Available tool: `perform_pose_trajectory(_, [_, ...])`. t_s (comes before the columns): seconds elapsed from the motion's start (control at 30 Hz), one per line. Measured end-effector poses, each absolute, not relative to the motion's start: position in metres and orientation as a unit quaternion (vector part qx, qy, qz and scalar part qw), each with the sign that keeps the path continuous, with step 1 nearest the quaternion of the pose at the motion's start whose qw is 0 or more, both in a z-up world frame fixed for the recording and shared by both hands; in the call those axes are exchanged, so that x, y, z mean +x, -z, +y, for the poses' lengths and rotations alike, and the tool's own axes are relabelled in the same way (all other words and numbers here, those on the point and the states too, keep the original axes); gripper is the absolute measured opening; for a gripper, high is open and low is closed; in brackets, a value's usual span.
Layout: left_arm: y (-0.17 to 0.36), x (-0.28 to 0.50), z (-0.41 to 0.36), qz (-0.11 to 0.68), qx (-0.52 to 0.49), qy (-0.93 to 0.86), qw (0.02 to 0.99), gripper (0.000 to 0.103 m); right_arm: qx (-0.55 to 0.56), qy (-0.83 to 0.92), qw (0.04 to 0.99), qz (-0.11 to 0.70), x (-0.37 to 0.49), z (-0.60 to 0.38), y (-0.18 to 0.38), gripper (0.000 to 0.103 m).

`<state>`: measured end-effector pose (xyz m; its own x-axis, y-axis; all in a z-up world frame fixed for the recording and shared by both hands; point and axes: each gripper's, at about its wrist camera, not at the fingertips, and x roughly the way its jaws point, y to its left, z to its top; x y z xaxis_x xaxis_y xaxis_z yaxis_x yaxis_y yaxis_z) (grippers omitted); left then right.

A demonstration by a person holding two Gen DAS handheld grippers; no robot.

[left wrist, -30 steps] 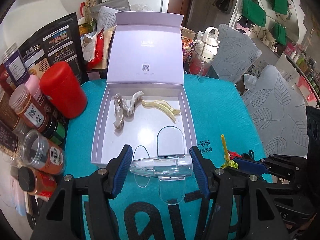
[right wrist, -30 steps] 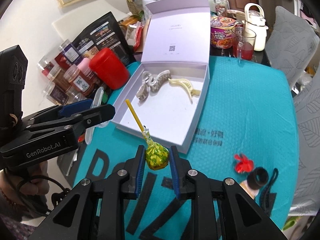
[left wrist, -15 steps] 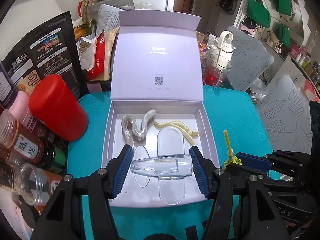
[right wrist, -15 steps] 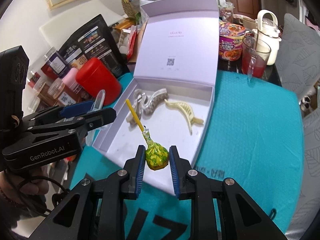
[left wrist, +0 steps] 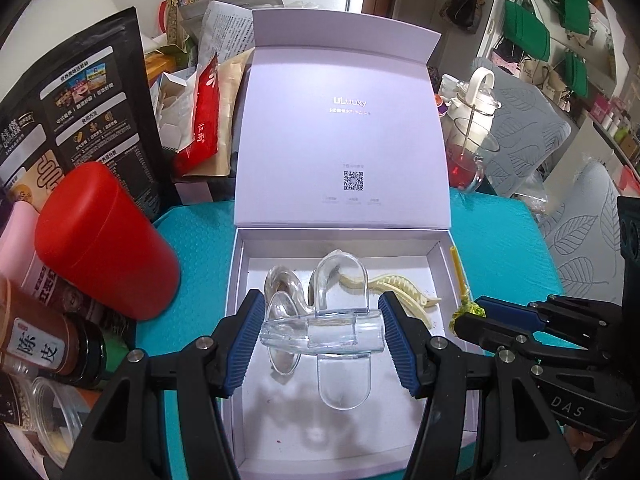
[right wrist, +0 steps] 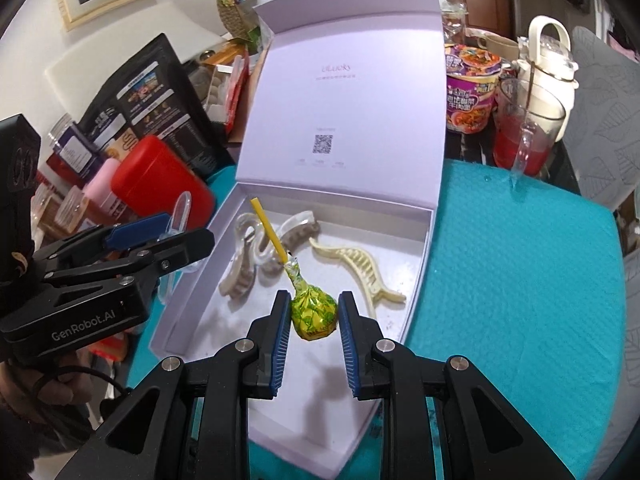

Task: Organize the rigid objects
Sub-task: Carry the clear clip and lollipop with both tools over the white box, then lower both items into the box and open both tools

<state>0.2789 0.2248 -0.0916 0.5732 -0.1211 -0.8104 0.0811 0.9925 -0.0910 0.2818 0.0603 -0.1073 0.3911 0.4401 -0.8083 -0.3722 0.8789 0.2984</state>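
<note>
An open pale lilac box (left wrist: 436, 258) (right wrist: 420, 276) lies on the teal mat with its lid standing up behind. Inside lie a clear-grey hair claw (left wrist: 282, 286) (right wrist: 244, 276) and a cream hair claw (left wrist: 404, 292) (right wrist: 360, 268). My left gripper (left wrist: 322, 334) (right wrist: 160, 236) is shut on a clear plastic hair clip (left wrist: 324, 334), held over the box's floor. My right gripper (right wrist: 314, 314) (left wrist: 470, 314) is shut on a lollipop (right wrist: 314, 310) in a yellow-green wrapper, its yellow stick (right wrist: 270, 230) (left wrist: 458, 270) pointing away, above the box's near right part.
A red canister (left wrist: 102, 240) (right wrist: 160, 178), spice jars (left wrist: 36, 344) and a black pouch (left wrist: 76, 120) crowd the mat's left side. A glass of red drink (left wrist: 466, 156) (right wrist: 520, 136), a white kettle (right wrist: 548, 56) and a noodle cup (right wrist: 470, 88) stand behind on the right.
Both grippers have moved forward and slightly down from the mat in front of the box to over its interior, each still holding its object.
</note>
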Motion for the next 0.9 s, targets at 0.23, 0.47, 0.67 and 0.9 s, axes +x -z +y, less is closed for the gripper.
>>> perform_pose_trajectory(0.23, [0.118, 0.291, 0.227, 0.474, -0.021, 0.058, 0.878, 0.058, 0.047, -0.232, 0.829, 0.506, 0.295, 0.065, 0.133, 0.024])
perform_pose_trajectory(0.47, [0.138, 0.299, 0.230, 0.483, -0.020, 0.045, 0.874, 0.059, 0.044, -0.220, 0.825, 0.519, 0.303, 0.071, 0.155, 0.024])
perform_pose_trajectory(0.67, [0.149, 0.304, 0.234, 0.488, -0.014, 0.039, 0.872, 0.059, 0.031, -0.216, 0.825, 0.521, 0.309, 0.081, 0.169, 0.024])
perform_pose_trajectory(0.9, [0.156, 0.312, 0.239, 0.494, -0.027, 0.033, 0.869, 0.059, 0.027, -0.214, 0.831, 0.513, 0.317, 0.084, 0.170, 0.024])
